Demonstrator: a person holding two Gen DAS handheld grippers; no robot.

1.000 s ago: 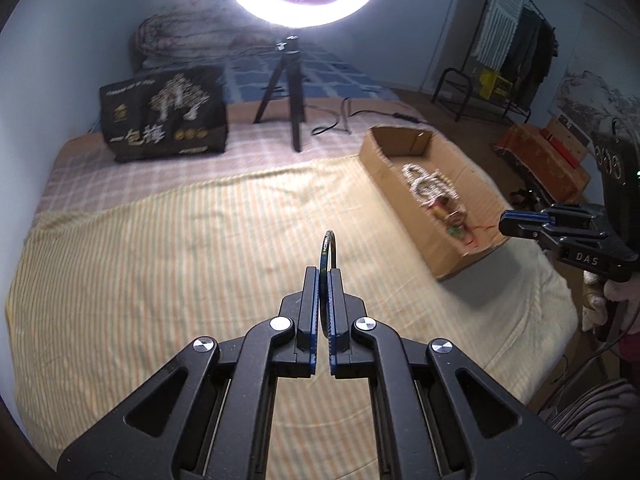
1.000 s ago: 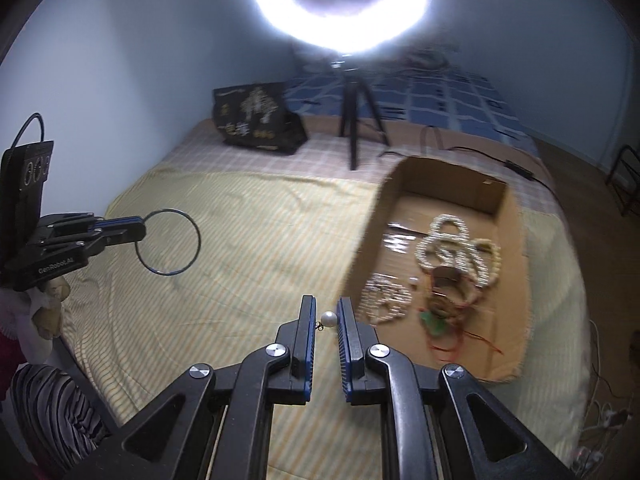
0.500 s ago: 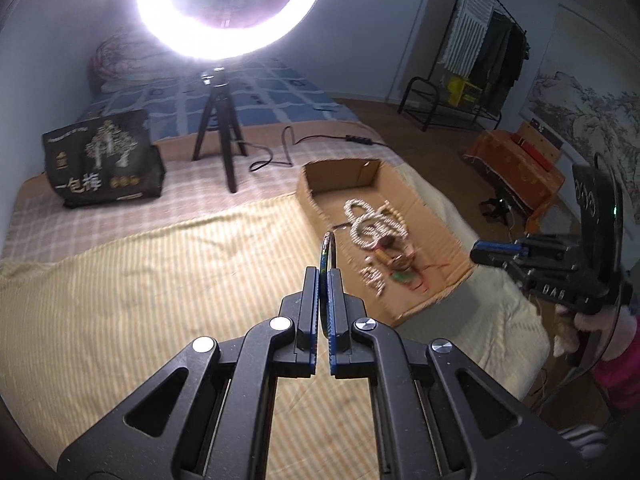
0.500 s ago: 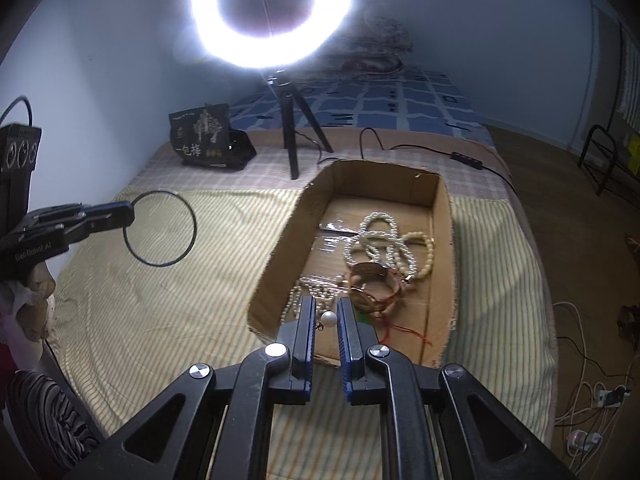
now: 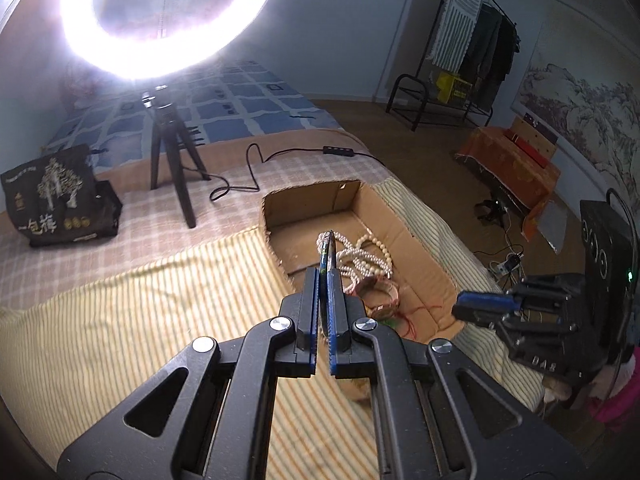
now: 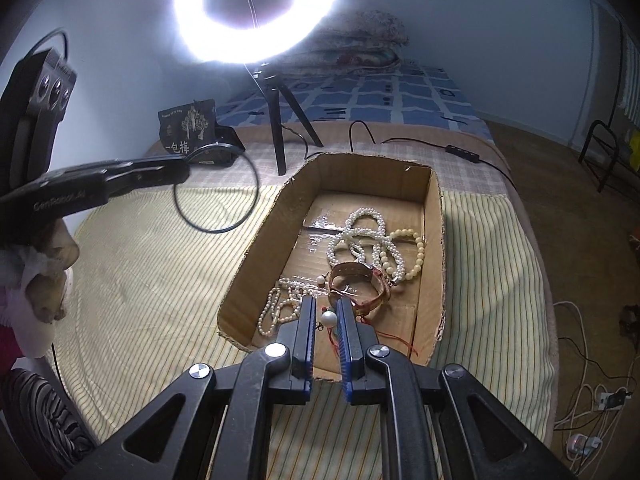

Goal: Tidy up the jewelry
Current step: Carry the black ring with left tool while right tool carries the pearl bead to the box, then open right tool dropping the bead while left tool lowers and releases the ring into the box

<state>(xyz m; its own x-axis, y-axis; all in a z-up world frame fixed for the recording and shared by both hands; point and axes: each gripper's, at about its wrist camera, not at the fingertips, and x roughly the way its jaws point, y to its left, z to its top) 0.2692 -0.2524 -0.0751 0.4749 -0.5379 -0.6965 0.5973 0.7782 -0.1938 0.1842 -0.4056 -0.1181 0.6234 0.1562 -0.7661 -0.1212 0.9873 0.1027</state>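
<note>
My left gripper is shut on a thin dark ring bangle, seen edge-on above the near-left wall of the cardboard box. In the right wrist view the left gripper holds that bangle upright over the striped sheet, just left of the box. My right gripper is shut on a small pearl earring above the box's near end. Pearl necklaces and a brown watch lie inside. The right gripper also shows at the box's right.
A lit ring light on a tripod stands behind the box, its cable trailing right. A black printed bag sits at the back left. The yellow striped sheet covers the bed; a clothes rack stands across the floor.
Both grippers have moved in toward the box with their loads. The left one carried the bangle right to the box's edge. The right one brought the pearl earring over the box's near end.
</note>
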